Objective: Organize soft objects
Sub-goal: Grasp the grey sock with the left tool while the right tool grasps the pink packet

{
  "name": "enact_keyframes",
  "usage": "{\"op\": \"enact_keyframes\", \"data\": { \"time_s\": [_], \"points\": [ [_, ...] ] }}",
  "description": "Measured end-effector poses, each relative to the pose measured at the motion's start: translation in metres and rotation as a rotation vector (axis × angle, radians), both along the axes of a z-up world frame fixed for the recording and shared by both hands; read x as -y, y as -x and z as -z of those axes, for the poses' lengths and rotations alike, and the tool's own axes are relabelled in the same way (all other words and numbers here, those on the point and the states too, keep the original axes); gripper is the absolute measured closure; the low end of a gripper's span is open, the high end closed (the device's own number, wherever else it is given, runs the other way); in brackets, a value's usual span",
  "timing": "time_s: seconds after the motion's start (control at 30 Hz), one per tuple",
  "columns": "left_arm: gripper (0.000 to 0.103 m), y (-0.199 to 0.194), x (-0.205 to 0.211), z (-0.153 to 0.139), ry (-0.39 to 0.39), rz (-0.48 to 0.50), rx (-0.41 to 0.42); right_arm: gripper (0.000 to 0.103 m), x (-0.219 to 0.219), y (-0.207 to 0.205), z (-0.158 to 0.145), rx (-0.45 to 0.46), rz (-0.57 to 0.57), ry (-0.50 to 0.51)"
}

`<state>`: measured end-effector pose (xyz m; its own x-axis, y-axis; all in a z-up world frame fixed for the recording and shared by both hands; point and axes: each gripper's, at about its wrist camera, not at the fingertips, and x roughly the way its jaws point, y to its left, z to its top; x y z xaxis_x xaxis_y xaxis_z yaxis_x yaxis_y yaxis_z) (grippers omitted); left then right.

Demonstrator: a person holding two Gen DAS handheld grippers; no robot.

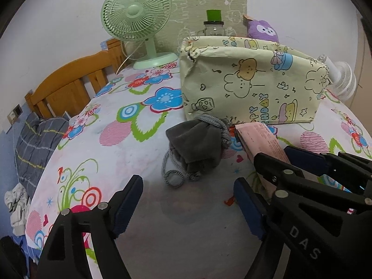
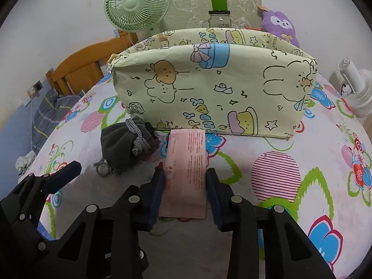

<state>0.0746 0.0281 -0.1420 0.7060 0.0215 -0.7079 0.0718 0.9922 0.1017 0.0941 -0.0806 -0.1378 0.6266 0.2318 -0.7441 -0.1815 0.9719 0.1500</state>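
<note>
**A:** What's the room like?

**B:** A bed with a floral sheet (image 2: 290, 153), flowers in blue, pink and green. A wooden headboard (image 1: 69, 88) stands at the far left, a green fan (image 2: 137, 4) by the wall. An open-topped box wrapped in cartoon paper (image 2: 209, 88) stands mid-bed, a purple plush (image 2: 279, 25) behind it.

**B:** And the soft things?

**A:** A grey drawstring pouch (image 1: 197, 144) lies just in front of the box, cord loose. Beside it, a flat pink packet (image 2: 186, 167) lies on the sheet.

**B:** The tongs?

**A:** The right gripper (image 2: 184, 197) is clamped across the packet's near end, a pad on each long edge. The left gripper (image 1: 188, 207) stands apart, empty, just short of the pouch.

**B:** How would they handle?

**A:** Both look light. The packet may buckle if squeezed; hold mid-width. The pouch is limp velvet; pinch its bunched neck, not the cord.
</note>
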Motion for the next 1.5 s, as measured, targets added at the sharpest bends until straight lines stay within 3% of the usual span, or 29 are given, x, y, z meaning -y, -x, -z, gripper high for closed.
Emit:
{"op": "enact_keyframes", "data": {
  "time_s": [0.3, 0.57, 0.8, 1.03, 1.13, 1.5],
  "points": [
    [0.019, -0.014, 0.005, -0.002, -0.031, 0.014, 0.020, 0.064, 0.015, -0.006, -0.003, -0.019, 0.031, -0.012],
    [0.019, -0.025, 0.009, -0.005, -0.077, 0.031, 0.037, 0.050, 0.018, -0.019, -0.002, -0.042, 0.047, -0.012],
    [0.020, -0.035, 0.014, -0.005, -0.130, 0.072, 0.055, 0.050, 0.017, -0.030, -0.001, -0.061, 0.043, -0.008],
    [0.041, -0.033, 0.020, 0.000, -0.126, 0.167, 0.051, 0.055, 0.012, -0.028, 0.000, -0.035, 0.004, 0.034],
    [0.045, -0.030, 0.023, 0.000, -0.151, 0.179, 0.061, 0.063, 0.006, -0.026, 0.000, -0.023, -0.013, 0.052],
    [0.055, -0.017, 0.025, 0.000, -0.112, 0.160, 0.037, 0.064, 0.008, -0.014, -0.002, -0.029, -0.023, 0.041]
  ]
}}
